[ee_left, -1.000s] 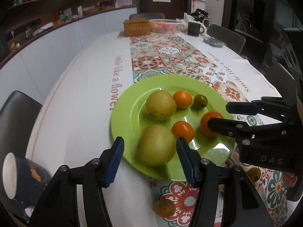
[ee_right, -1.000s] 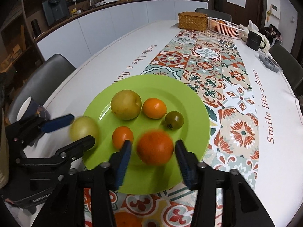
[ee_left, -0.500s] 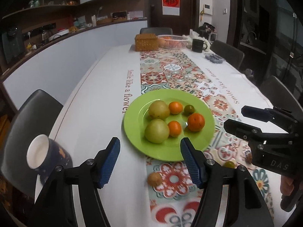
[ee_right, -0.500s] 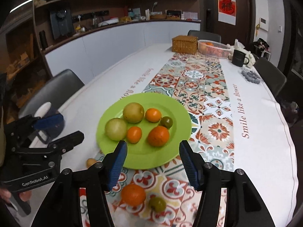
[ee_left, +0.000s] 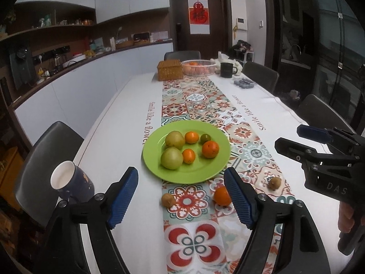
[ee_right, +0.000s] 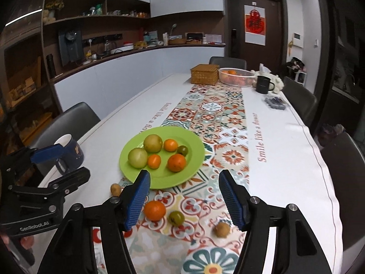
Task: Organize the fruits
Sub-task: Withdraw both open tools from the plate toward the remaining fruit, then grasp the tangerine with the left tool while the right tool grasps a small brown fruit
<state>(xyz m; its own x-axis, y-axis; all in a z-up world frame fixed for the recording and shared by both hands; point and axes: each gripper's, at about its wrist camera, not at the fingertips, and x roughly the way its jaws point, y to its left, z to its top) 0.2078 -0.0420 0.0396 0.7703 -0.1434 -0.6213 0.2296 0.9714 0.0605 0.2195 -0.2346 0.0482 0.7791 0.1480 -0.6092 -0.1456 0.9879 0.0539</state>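
Observation:
A green plate (ee_left: pixel 196 173) (ee_right: pixel 194 159) on the patterned runner holds two yellow-green pears (ee_left: pixel 172 158), two small oranges, a big orange (ee_left: pixel 210 149) (ee_right: pixel 176 162) and a small green fruit. On the runner in front of it lie a loose orange (ee_left: pixel 220 196) (ee_right: pixel 155 210), a green fruit (ee_right: pixel 176 217) and two small brown fruits (ee_left: pixel 168 200) (ee_right: pixel 222 229). My left gripper (ee_left: pixel 181 199) is open and empty, raised before the plate. My right gripper (ee_right: pixel 183 198) is open and empty above the loose fruits.
A dark blue mug (ee_left: pixel 71 182) (ee_right: pixel 70 151) stands near the table's left edge. At the far end are a wicker box (ee_left: pixel 170 69), a white basket with oranges (ee_left: pixel 198 66) and a black mug (ee_left: pixel 227 69). Chairs surround the table.
Both grippers have pulled back and up from the plate. The big orange that was between my right fingers now rests on the plate. More of the table and the loose fruits show.

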